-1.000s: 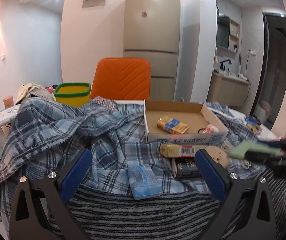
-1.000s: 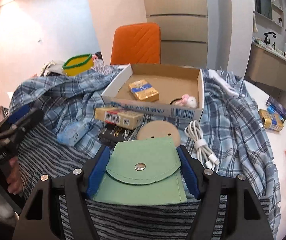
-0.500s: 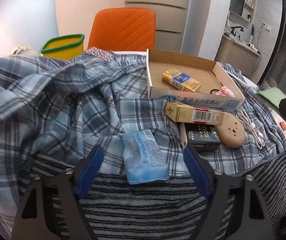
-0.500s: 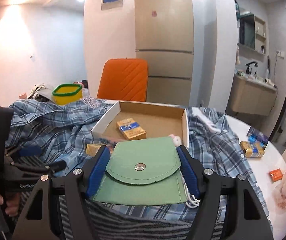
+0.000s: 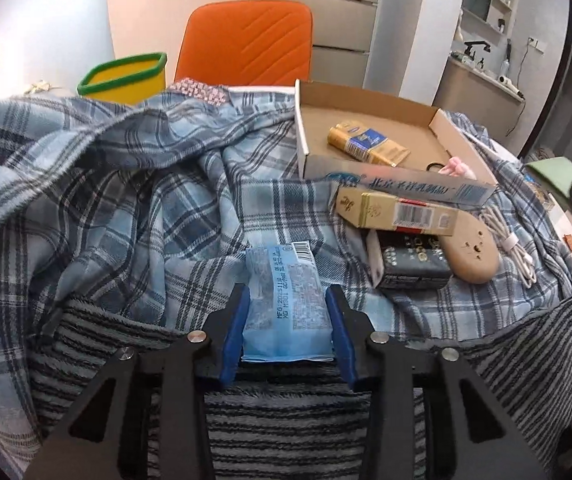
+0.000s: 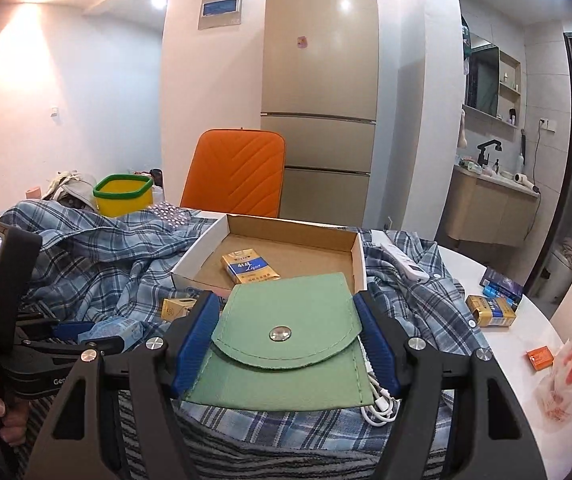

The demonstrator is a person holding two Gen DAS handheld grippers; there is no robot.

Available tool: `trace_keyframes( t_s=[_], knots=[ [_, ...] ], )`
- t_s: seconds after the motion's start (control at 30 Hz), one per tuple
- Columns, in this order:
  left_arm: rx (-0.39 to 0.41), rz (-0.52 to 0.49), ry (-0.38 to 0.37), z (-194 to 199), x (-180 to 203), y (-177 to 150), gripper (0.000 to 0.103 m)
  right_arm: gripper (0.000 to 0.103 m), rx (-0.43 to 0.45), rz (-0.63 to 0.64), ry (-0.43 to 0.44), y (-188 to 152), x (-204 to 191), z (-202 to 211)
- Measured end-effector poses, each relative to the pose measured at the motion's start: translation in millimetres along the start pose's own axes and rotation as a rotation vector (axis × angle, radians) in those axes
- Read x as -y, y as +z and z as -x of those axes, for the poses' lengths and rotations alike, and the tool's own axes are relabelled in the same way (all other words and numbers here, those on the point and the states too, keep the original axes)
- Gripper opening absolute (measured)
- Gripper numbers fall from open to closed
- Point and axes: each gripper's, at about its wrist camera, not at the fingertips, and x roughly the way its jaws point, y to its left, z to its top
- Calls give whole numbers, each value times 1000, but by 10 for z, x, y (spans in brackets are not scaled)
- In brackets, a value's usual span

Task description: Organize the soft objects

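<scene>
My left gripper [image 5: 287,296] has its blue pads against both sides of a blue tissue pack [image 5: 286,292] that lies on the plaid shirt [image 5: 126,184]. My right gripper [image 6: 287,300] is shut on a green felt pouch [image 6: 286,340] with a metal snap and holds it above the table, in front of the open cardboard box [image 6: 349,252]. The box [image 5: 305,136] holds a yellow cigarette pack [image 5: 365,146] and a small pink soft thing [image 5: 459,166]. The pouch's corner shows at the right edge of the left wrist view [image 5: 553,172].
A yellow carton [image 5: 395,212], a dark box [image 5: 409,264], a tan disc [image 5: 471,250] and a white cable [image 5: 513,240] lie in front of the box. A striped cloth [image 5: 286,420] covers the near edge. A yellow-green bin [image 5: 126,76] and an orange chair [image 5: 246,40] stand behind.
My left gripper has moved forward and down and closed around the blue tissue pack. My right gripper has risen with the green pouch still in it.
</scene>
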Motion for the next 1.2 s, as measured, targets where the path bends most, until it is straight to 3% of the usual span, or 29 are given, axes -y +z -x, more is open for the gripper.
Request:
trace_keyframes(
  t_s=[0.33, 0.57, 0.8, 0.93, 1.2],
  knots=[
    [131, -15, 6, 345, 21, 91, 37, 71, 19, -4, -9, 16, 32, 44],
    [321, -36, -39, 749, 100, 165, 37, 71, 69, -9, -7, 102, 65, 144],
    [542, -40, -84, 1144, 177, 301, 37, 71, 170, -12, -17, 260, 110, 291],
    [690, -38, -71, 1328, 232, 380, 37, 71, 241, 8, -28, 392, 122, 384],
    [784, -46, -78, 1326, 298, 647, 37, 71, 365, 13, -70, 677, 169, 445]
  ],
)
